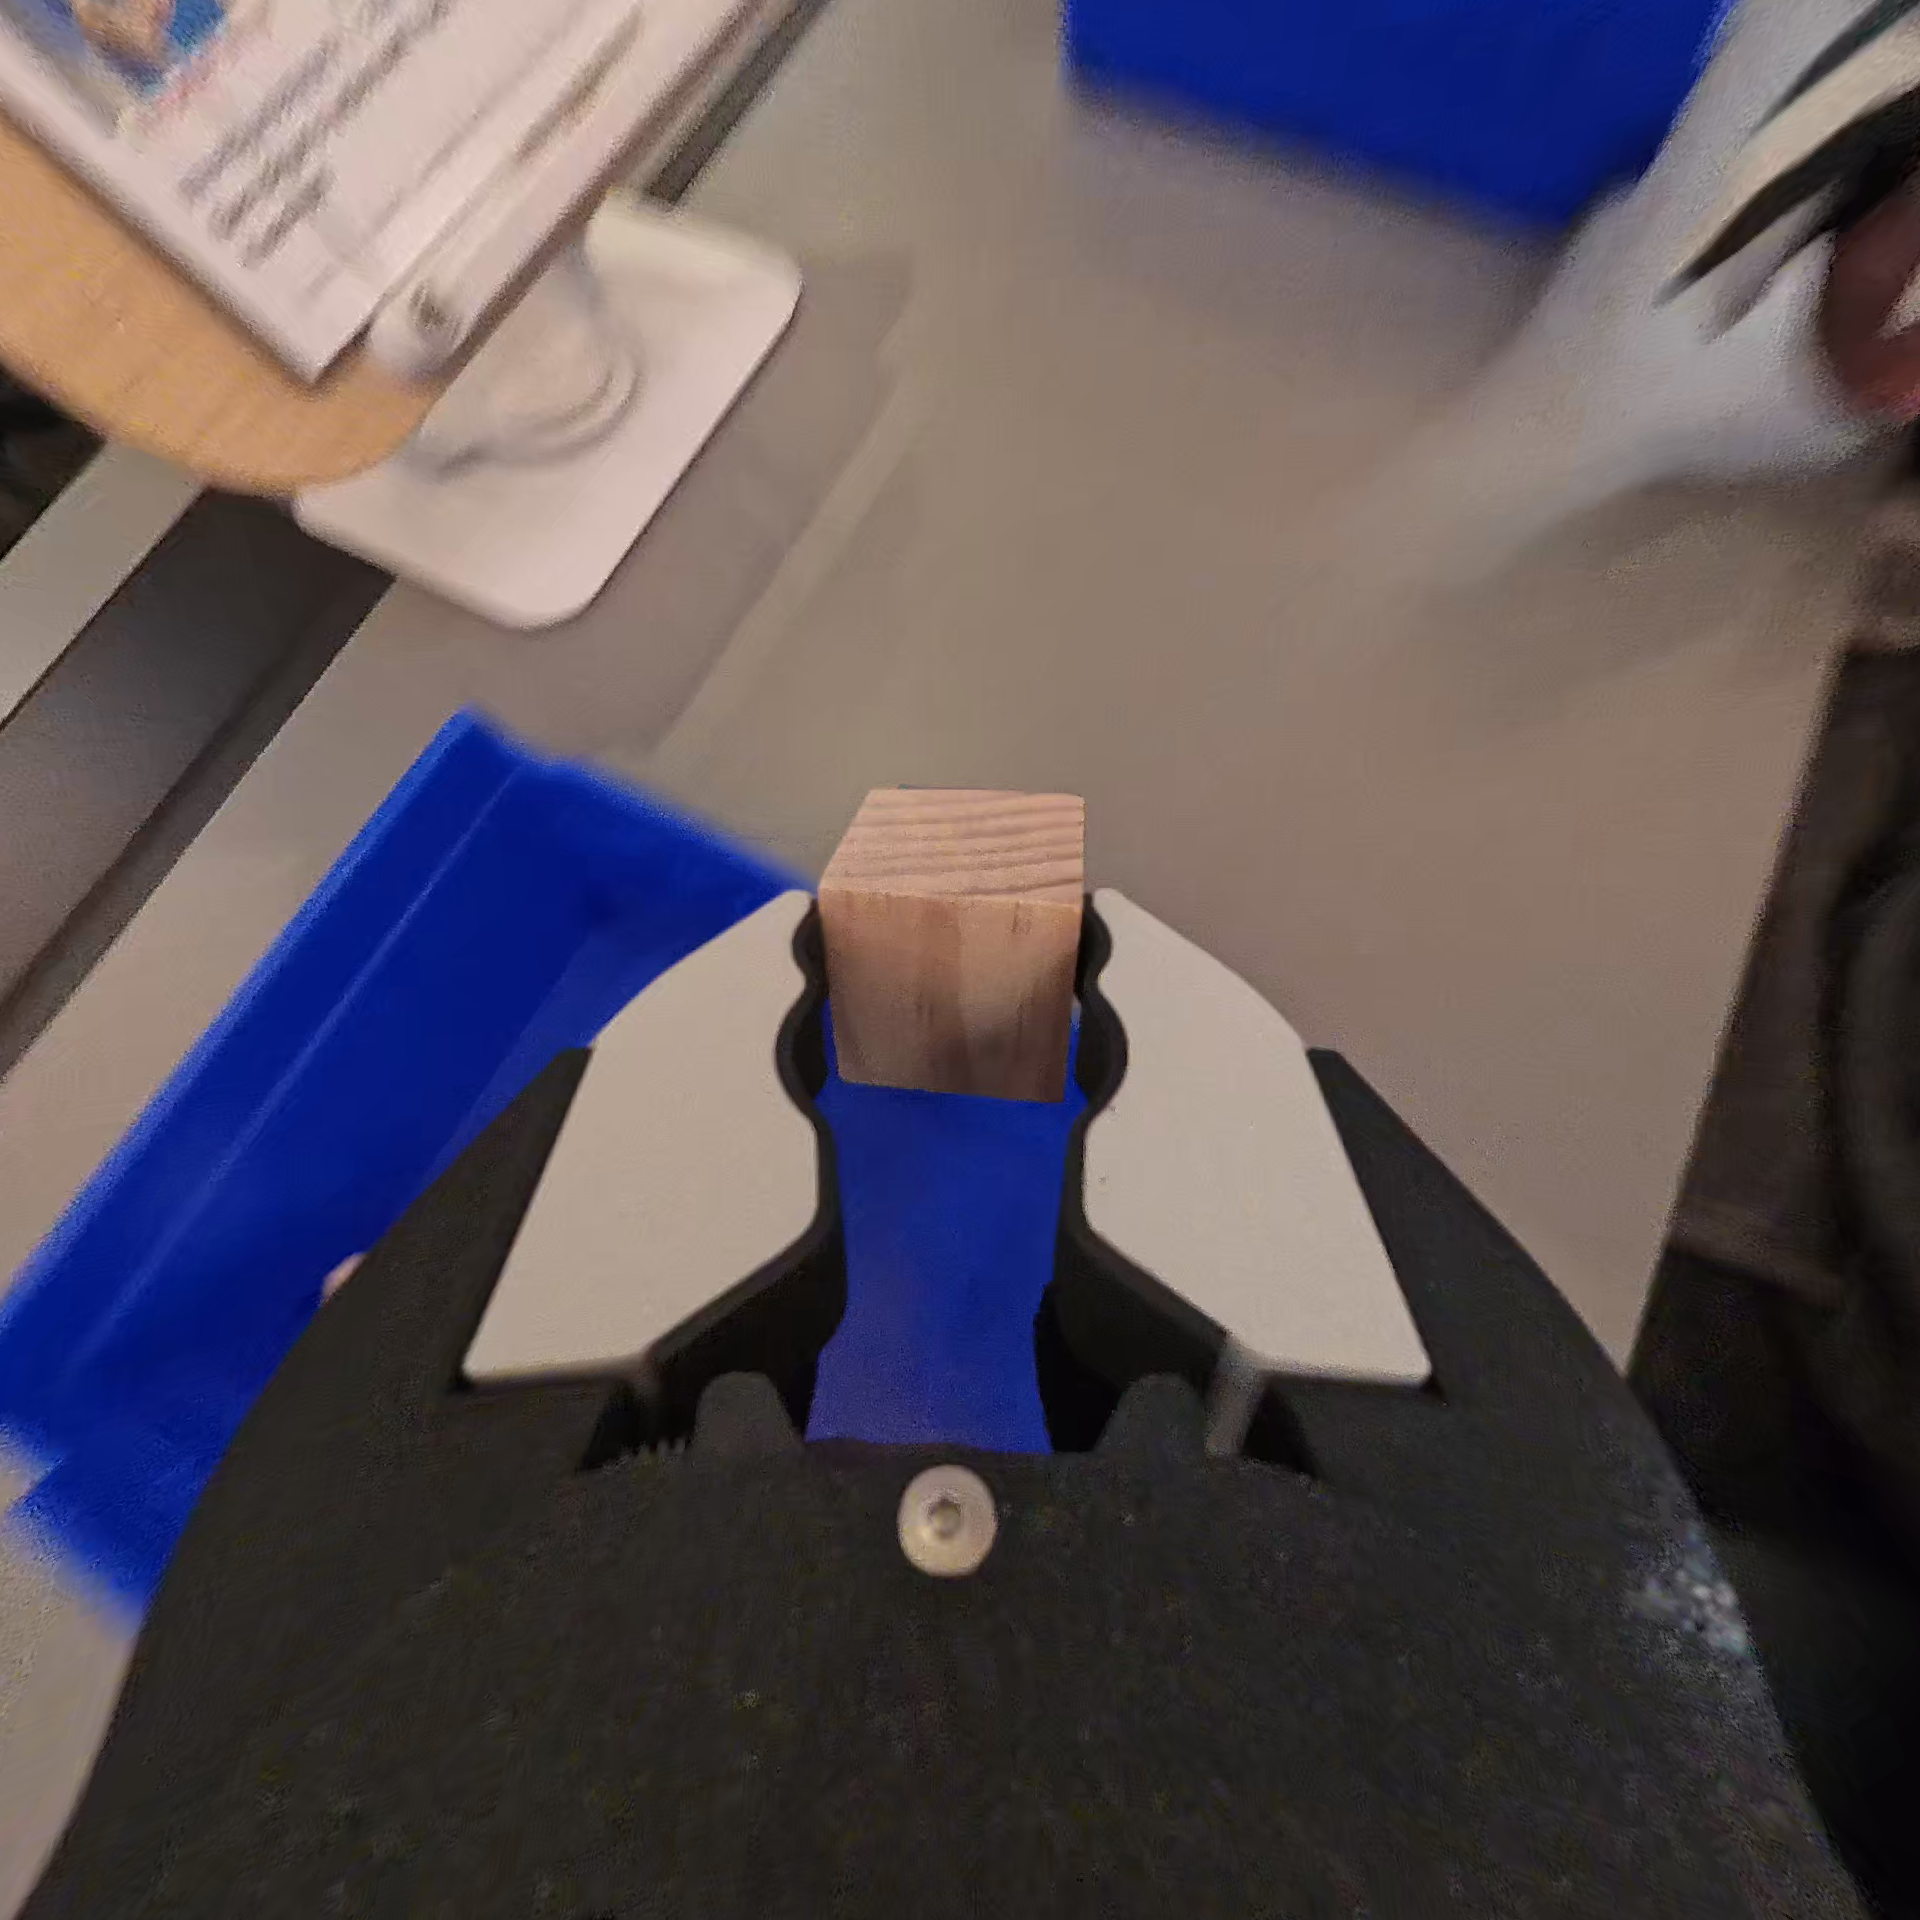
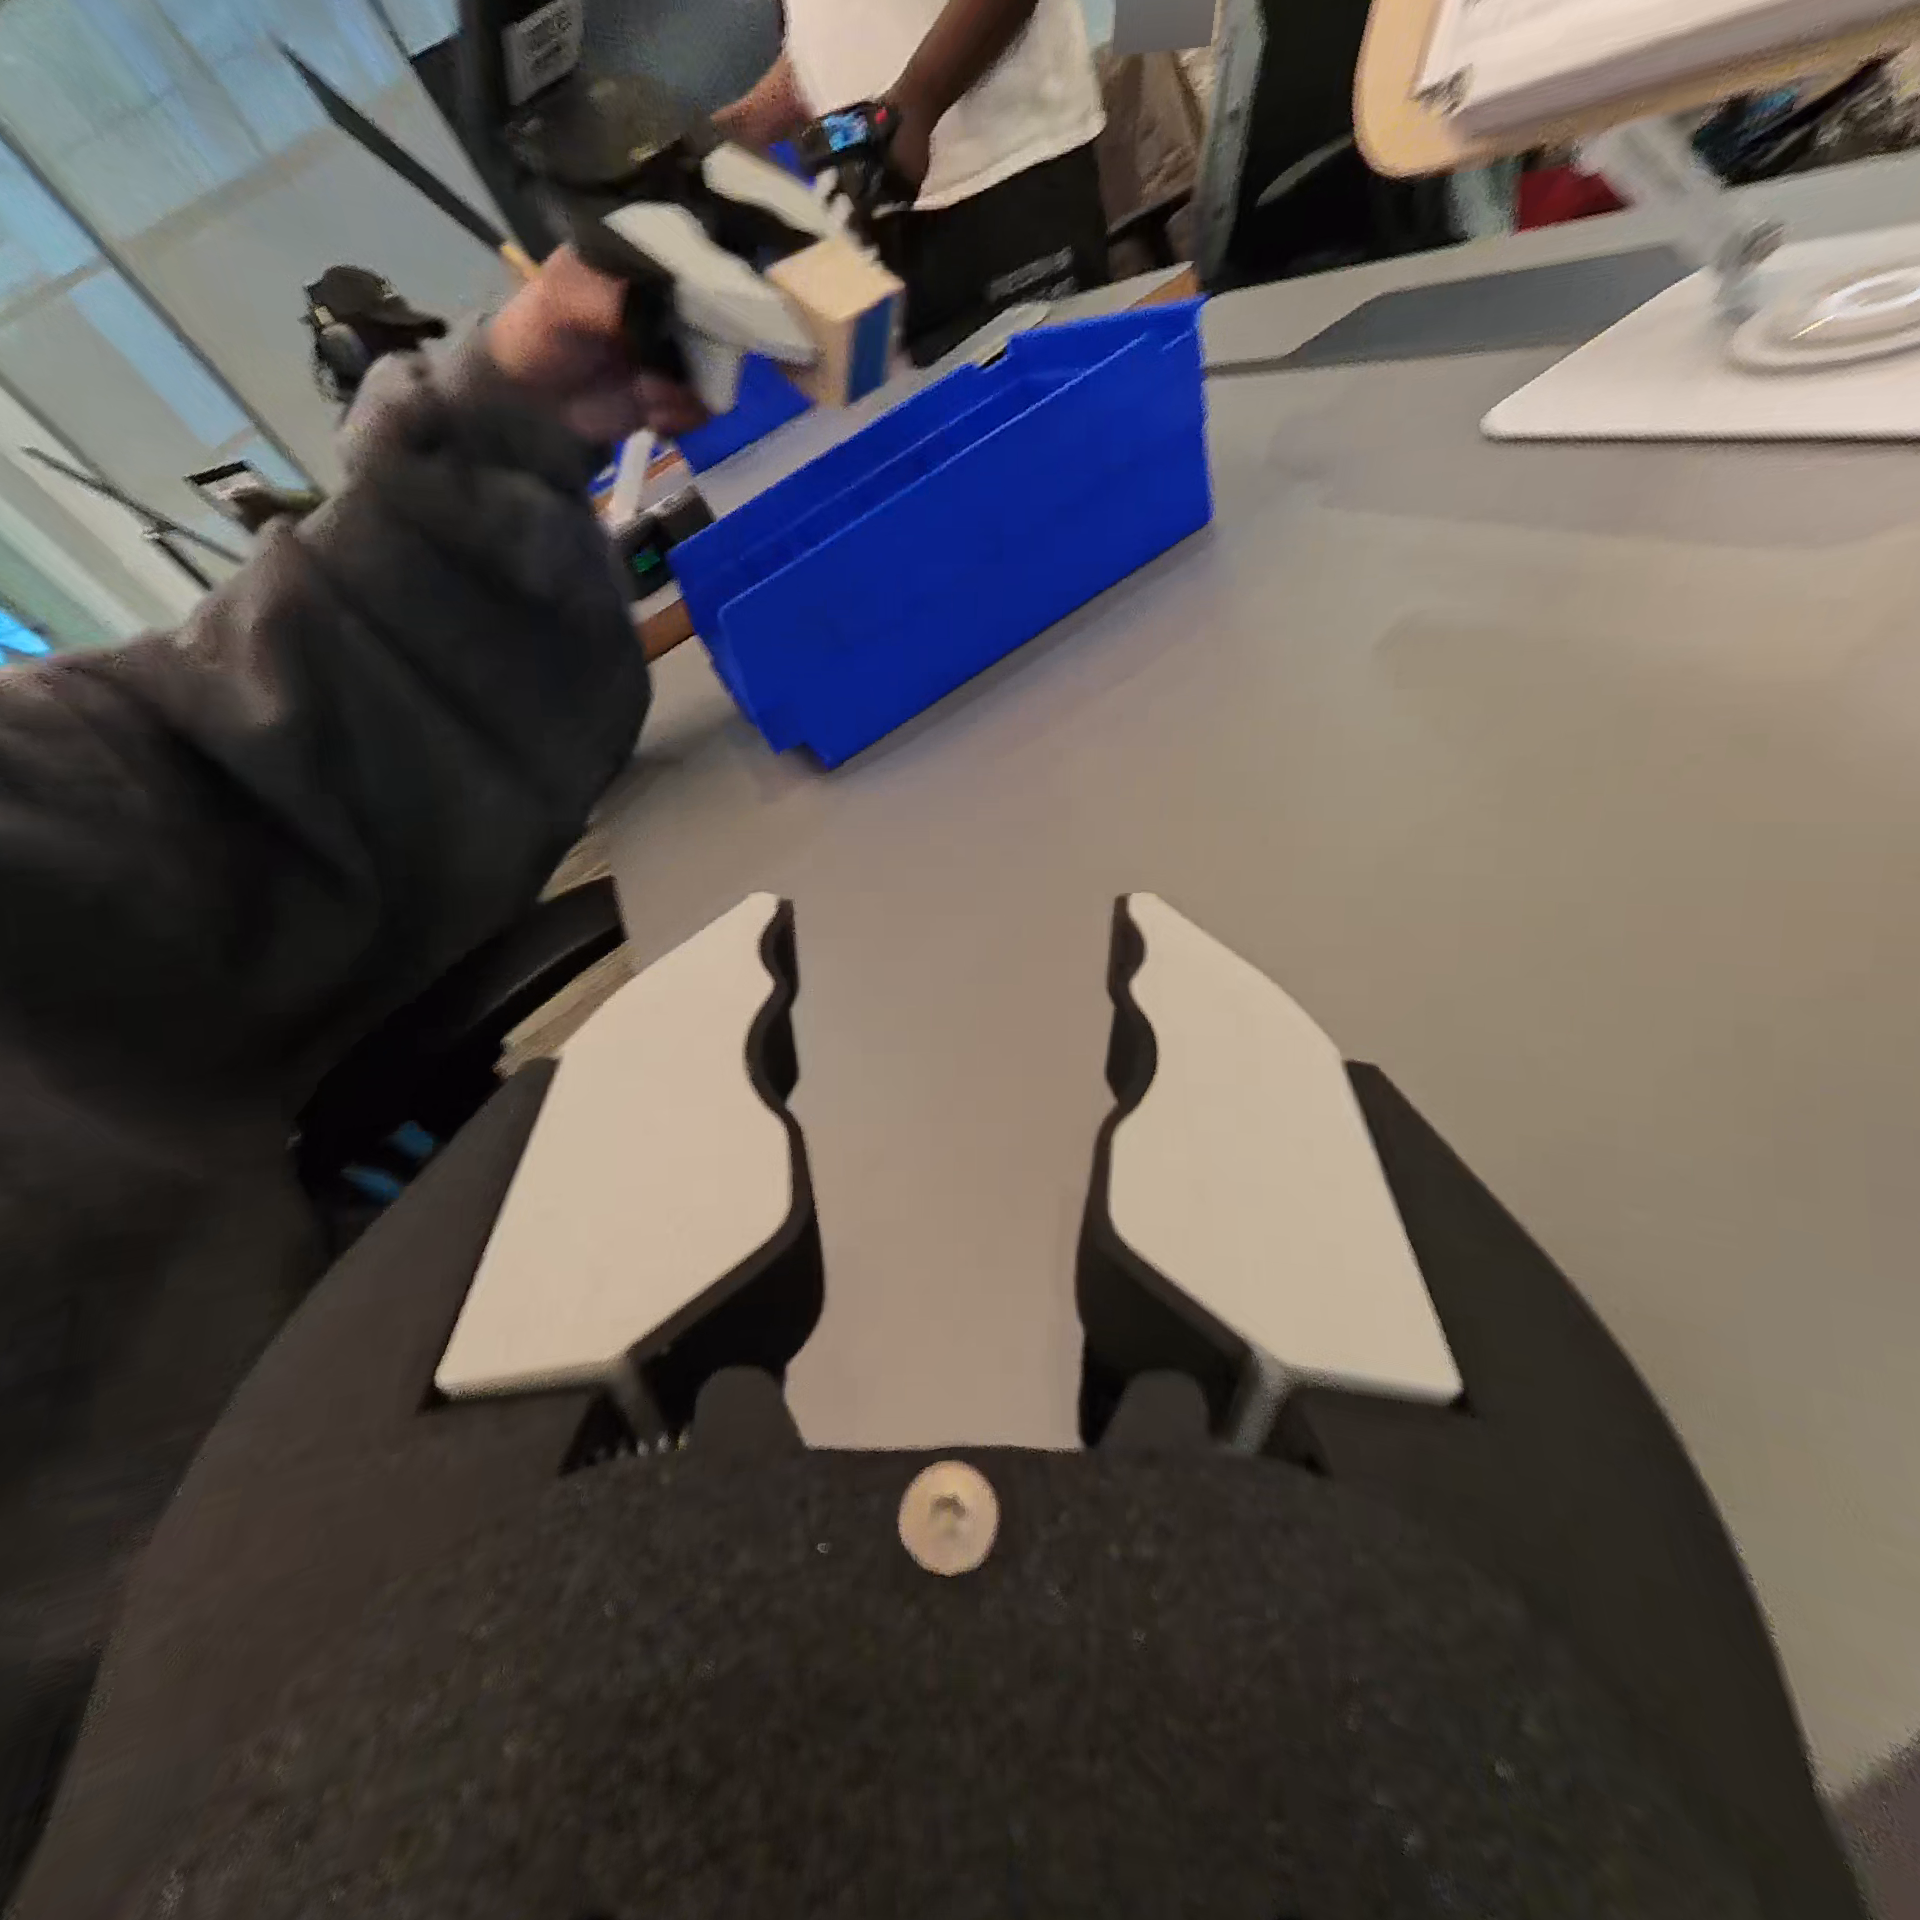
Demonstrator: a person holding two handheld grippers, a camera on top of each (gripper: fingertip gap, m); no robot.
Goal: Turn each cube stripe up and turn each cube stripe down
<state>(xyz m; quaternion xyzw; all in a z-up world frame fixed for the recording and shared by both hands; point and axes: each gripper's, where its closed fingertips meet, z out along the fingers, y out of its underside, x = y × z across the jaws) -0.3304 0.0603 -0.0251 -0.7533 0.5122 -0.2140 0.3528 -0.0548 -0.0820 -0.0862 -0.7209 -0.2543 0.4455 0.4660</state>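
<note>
Cube [image 1: 951, 951] clamped in my left gripper [image 1: 951, 935], raised over the bin [image 1: 312, 1039] for turning (stripe sideways); my right gripper [image 2: 951, 935] waits, jaws apart, empty.

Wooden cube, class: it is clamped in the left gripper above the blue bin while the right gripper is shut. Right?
Not quite. The right gripper is open and empty, as the right wrist view shows. The left gripper does clamp the wooden cube above the blue bin.

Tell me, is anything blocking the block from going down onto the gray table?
Nothing visible does. The left gripper holds the wooden cube above the blue bin; the gray table beside it looks bare.
</note>
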